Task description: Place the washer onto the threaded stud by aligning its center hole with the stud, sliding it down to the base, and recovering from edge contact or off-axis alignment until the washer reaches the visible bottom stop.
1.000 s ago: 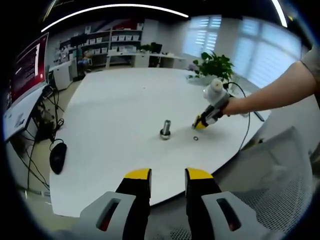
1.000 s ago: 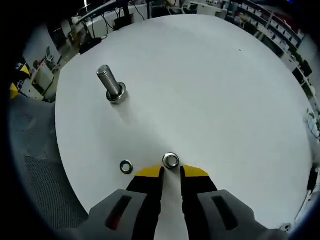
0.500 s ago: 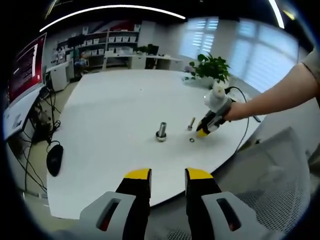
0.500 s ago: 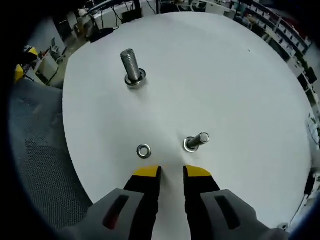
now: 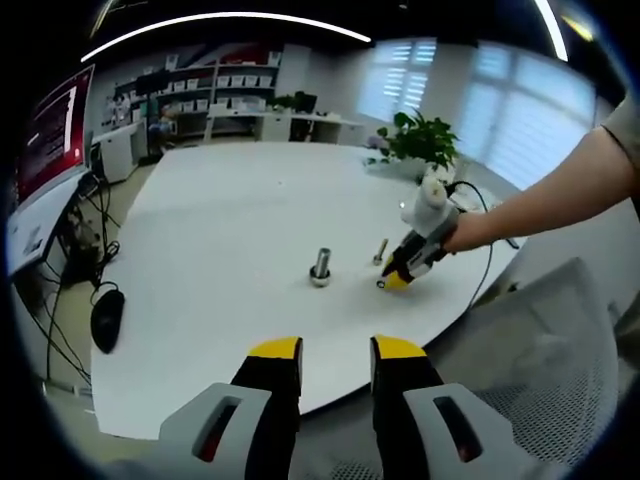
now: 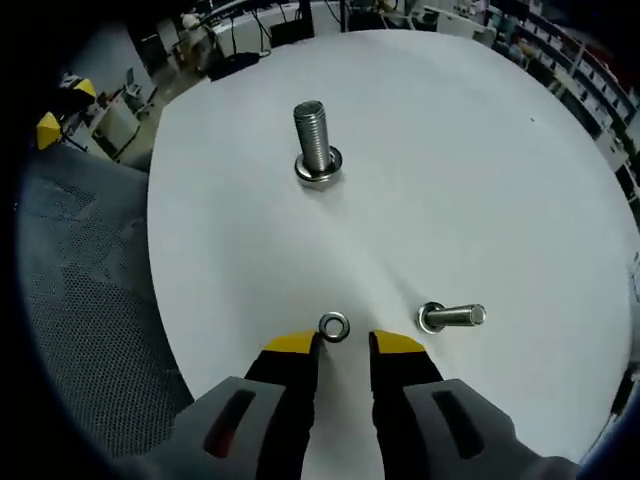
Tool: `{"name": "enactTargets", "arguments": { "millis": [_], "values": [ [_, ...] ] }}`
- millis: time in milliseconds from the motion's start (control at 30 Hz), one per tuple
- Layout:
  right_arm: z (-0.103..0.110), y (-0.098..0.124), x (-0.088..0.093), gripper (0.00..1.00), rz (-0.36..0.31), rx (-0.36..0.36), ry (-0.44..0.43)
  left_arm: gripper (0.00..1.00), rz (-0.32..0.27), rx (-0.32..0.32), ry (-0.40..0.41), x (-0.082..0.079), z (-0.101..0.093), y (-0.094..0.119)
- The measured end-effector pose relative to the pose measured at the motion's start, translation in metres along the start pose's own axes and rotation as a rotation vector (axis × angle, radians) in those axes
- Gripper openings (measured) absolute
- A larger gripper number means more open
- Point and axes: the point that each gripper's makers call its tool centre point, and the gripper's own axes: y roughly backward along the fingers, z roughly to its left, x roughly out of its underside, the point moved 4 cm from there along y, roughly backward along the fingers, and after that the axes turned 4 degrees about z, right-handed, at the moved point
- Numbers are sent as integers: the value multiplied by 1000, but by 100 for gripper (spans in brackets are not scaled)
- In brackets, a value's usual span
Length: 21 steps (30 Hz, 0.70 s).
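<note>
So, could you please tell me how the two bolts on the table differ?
The upright stud stands on its head, threads pointing up; the second bolt lies on its side. The upright stud sits farther from the right gripper, while the lying bolt rests close beside its tips, near the washer. Both are silvery metal on the white table.

Left view: far, off table point(image 5: 220, 220) edge; right: close, downward. Both see stud point(image 6: 316, 145).
</note>
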Motion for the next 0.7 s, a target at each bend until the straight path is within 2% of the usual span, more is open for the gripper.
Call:
{"name": "enactTargets", "arguments": {
  "millis": [100,300,467,700],
  "values": [
    [1,0,-1,21,19,27,88,25,-3,-1,4,-1,0,0],
    [7,-1,-4,16,36,12,160,25,-4,-2,5,-1,1,0],
    [6,-1,-5,16,51,-3,169,25,-6,-8,7,-1,2,0],
    [9,-3,-11,15,173,16,178,25,1,-13,3,0,2,0]
  ]
}}
